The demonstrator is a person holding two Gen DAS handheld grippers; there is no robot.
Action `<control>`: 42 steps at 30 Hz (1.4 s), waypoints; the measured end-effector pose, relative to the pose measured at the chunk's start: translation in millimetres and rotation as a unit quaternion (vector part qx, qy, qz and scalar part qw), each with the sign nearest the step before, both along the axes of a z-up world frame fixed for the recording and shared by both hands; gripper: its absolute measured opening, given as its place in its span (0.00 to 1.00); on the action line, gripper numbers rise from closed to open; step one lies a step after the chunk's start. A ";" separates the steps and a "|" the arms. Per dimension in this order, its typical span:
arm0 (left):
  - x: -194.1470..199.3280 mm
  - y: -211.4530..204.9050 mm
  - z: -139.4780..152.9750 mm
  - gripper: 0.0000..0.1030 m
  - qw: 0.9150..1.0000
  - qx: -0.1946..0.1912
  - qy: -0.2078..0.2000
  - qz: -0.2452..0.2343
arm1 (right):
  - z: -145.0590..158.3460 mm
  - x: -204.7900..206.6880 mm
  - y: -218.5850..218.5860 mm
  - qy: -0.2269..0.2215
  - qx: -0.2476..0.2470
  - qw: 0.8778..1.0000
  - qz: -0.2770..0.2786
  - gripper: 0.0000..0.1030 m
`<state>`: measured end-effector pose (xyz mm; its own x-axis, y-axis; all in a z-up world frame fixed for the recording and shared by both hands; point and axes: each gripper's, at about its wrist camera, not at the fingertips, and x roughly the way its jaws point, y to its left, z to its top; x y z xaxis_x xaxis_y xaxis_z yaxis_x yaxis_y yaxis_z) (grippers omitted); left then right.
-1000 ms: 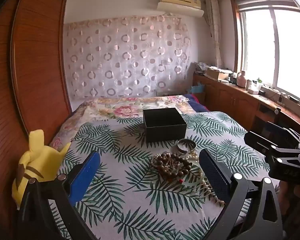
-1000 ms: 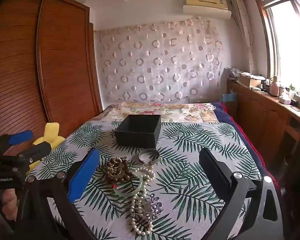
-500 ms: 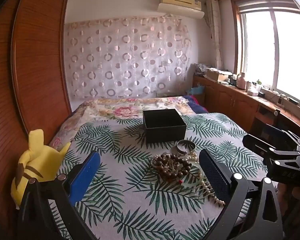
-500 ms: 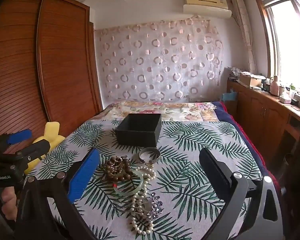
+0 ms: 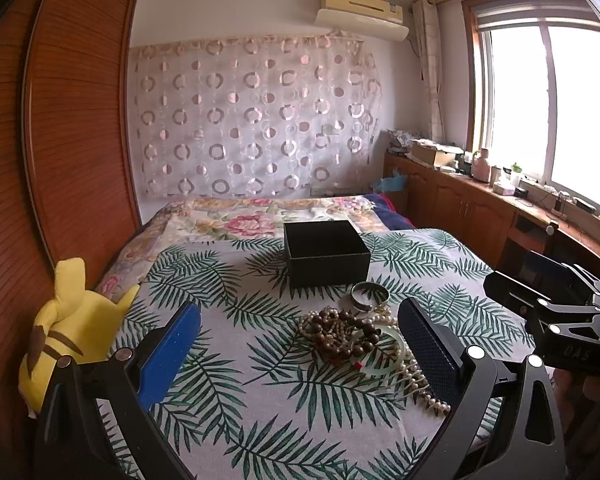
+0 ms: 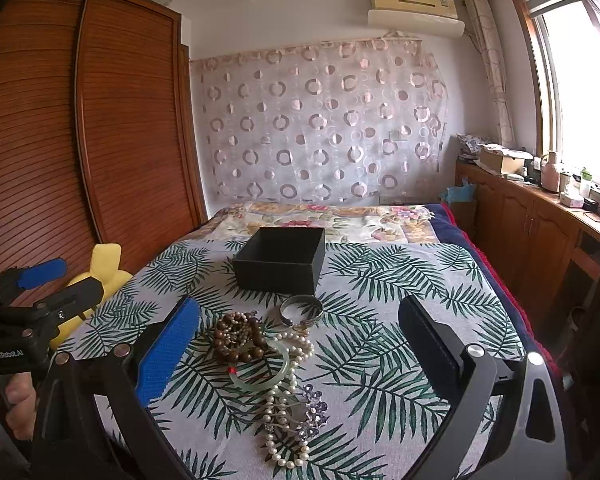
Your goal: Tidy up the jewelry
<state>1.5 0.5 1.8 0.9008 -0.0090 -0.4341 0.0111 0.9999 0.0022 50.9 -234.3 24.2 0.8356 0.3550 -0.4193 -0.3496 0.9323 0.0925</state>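
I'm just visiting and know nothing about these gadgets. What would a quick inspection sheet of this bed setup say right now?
Surface: palm-leaf bedspread over the bed.
Job's things: open black box, nothing visible inside; silver bangle in front of it; brown bead bracelet, jade bangle, pearl necklace and purple crystal piece heaped together.
Clutter: yellow plush toy at the bed's left edge.
Grippers: left gripper and right gripper both open, holding nothing, above the bed.
Cables: some on the windowsill counter.
Surroundings: wooden wardrobe, circle-pattern curtain, air conditioner, window.
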 end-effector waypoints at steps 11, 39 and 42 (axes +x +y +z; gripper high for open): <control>0.1 0.7 0.4 0.93 1.000 -0.001 -0.001 0.001 | 1.6 -1.8 1.7 -0.001 0.001 1.000 0.000 0.98; -2.5 -7.0 13.9 0.93 1.000 -0.003 -0.007 0.001 | 5.0 -4.3 6.7 -0.003 0.000 1.000 0.000 0.98; -3.4 -6.2 12.7 0.93 1.000 -0.003 -0.007 0.001 | 5.2 -4.4 7.1 -0.004 0.001 1.000 0.000 0.98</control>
